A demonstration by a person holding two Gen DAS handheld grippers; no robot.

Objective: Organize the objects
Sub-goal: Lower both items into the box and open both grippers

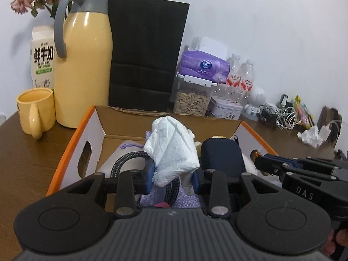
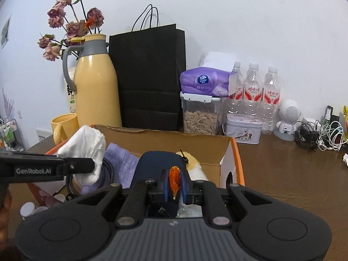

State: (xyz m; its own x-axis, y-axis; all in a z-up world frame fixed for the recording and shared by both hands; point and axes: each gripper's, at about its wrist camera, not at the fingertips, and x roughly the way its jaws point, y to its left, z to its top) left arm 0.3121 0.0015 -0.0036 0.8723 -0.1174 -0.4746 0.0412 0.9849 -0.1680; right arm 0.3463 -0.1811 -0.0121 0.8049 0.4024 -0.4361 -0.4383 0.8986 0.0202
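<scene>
So both tongs were loaded and sitting over the cardboard box (image 1: 97,117). The left tongs (image 1: 174,177) were clamped on a crumpled white cloth (image 1: 171,150), which stuck up above the box's open top. The right tongs (image 2: 174,183) were pinched tight on a small orange see-through thing (image 2: 175,179), can't say what exactly, maybe a clip or a candy.

Looked to me like the step was either lifting stuff out of the box or dropping it in, honestly couldn't tell which from this. Either way the next move needed both loads carried clear of the box walls without the two tongs bumping, since they were right next to each other.

Inside the box: a dark blue zip pouch (image 2: 156,161), a lilac cloth (image 2: 121,163), a braided black cable (image 1: 121,163), something pale yellow and fuzzy (image 2: 193,167).

Further back on the table (image 2: 282,174), a clear lidded canister (image 2: 200,117) held what looked like seeds, with a tissue pack (image 2: 206,82) on top. Yellow mug (image 1: 35,111) looked empty.
</scene>
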